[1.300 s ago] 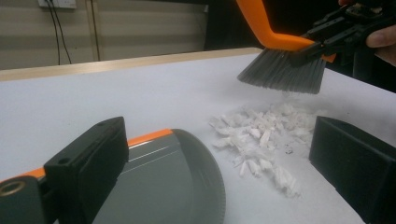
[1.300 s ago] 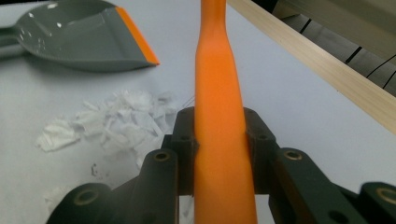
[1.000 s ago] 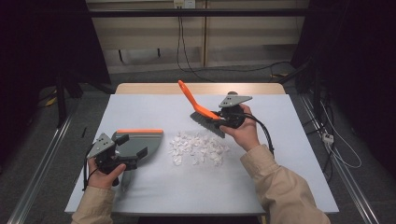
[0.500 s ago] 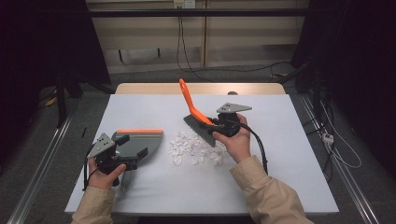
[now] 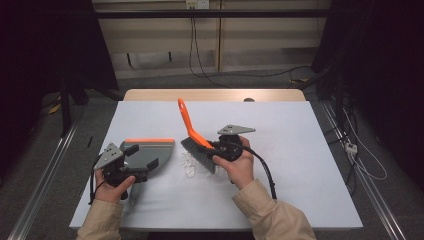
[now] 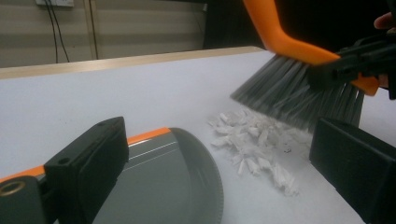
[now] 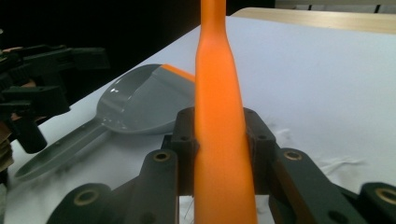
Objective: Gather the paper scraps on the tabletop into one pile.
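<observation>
You're mid-sweep: your right gripper [image 5: 216, 150] has its jaws pinched on the orange handle of the hand brush [image 5: 196, 144], grey bristles down on the white paper scraps [image 5: 188, 165] in the middle of the desk [image 5: 300, 150]. Your left gripper [image 5: 131, 167] is at the grey dustpan [image 5: 150, 152]; its jaws look spread in the left gripper view, so whether they grip the pan handle you cannot tell. The pan mouth faces the scraps, just beside them. Next, likely drag the bristles toward the pan, keeping the lip flat on the desk.

White table [image 5: 310, 150]: dustpan [image 5: 150, 152], paper scraps [image 5: 187, 165].
</observation>
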`<state>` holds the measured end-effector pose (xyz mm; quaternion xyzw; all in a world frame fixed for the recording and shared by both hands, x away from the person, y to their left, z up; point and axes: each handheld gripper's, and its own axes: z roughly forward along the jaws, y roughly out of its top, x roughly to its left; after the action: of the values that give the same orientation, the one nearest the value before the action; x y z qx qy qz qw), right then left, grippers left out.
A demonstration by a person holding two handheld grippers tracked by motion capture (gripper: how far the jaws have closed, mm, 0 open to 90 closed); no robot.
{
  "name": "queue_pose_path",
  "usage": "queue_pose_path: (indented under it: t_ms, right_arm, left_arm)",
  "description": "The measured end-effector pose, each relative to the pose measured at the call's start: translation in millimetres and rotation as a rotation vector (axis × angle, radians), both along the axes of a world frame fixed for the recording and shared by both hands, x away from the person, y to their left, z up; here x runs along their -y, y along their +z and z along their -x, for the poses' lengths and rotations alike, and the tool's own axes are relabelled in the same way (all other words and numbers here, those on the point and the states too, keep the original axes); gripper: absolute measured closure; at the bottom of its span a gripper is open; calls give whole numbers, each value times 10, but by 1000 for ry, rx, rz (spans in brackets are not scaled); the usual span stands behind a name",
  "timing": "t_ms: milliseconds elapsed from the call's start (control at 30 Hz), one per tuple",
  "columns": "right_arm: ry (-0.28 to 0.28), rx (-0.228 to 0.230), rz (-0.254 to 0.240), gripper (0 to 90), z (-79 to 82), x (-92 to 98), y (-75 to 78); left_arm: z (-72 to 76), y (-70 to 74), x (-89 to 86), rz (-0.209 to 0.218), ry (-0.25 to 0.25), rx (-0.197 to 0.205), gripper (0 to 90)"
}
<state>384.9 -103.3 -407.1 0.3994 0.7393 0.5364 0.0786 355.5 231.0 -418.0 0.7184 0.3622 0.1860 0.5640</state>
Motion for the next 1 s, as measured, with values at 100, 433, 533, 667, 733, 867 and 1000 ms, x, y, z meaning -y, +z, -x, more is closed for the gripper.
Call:
queue_pose_path:
  t_ms: [100, 433, 533, 667, 733, 867, 1000]
  right_arm:
    - [12, -48, -36, 716, 46, -68, -57]
    - [8, -163, -16, 716, 198, -309, -211]
    - [-36, -156, 71, 716, 178, -347, -293]
    - [-77, -175, 94, 714, 132, -269, -294]
    - [-80, -179, 93, 714, 137, -229, -293]
    - [-114, -182, 96, 714, 146, -120, -290]
    - [-159, -173, 105, 715, 141, 22, -277]
  left_arm:
    - [2, 2, -2, 9, 2, -2, 45]
    - [-4, 9, -28, 17, 9, 0, 45]
    - [1, 15, -33, 20, 9, 0, 45]
    - [3, 14, -29, 22, 8, 1, 46]
    - [-3, 8, -23, 16, 3, 0, 46]
    - [0, 13, -17, 22, -1, 3, 45]
    - [-2, 16, -18, 29, -4, 2, 46]
